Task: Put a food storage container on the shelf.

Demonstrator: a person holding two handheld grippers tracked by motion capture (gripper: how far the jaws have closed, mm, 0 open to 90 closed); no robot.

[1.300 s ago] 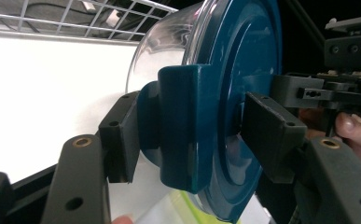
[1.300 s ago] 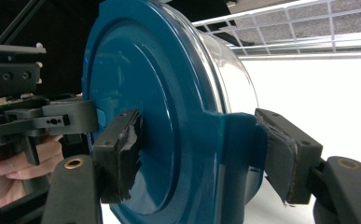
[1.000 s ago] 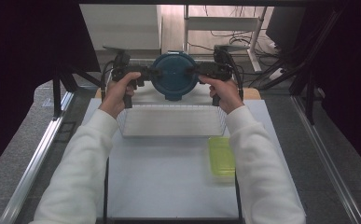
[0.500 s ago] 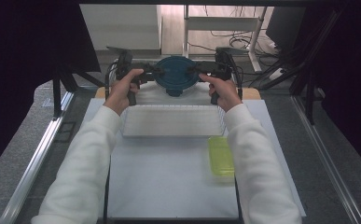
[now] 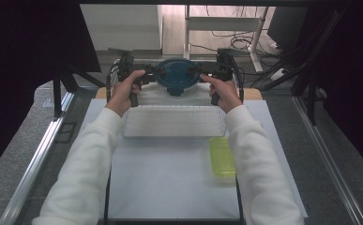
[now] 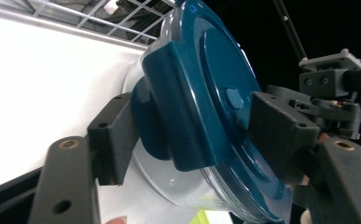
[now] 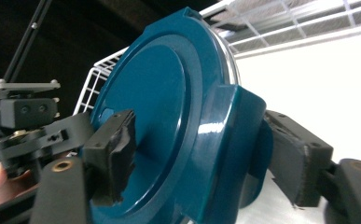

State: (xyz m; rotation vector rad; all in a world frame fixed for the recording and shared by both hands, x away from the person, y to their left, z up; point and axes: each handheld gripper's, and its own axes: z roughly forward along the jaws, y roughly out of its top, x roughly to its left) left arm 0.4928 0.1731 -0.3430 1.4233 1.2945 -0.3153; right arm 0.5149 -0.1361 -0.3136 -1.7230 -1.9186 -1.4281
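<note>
A round clear container with a dark teal lid [image 5: 177, 77] stands at the far end of the table, past the white rack. My left gripper [image 5: 156, 74] reaches it from the left and my right gripper [image 5: 199, 72] from the right. In the left gripper view the jaws [image 6: 197, 135] straddle a lid latch [image 6: 183, 116], one pad under the flap and one over the lid top. The right gripper [image 7: 204, 156] straddles the opposite latch [image 7: 234, 140] the same way. Both pairs of jaws have just been opening, with the latches still between them, and the pads look eased off.
A white wire rack [image 5: 174, 121] lies flat just in front of the container. A yellow-green box [image 5: 222, 156] sits on the white mat [image 5: 170, 187] by the right forearm. Dark stands and cables crowd the back and both sides.
The container looks slightly smaller and lower than a second ago, as if set down. Both hands have stayed almost where they were.
</note>
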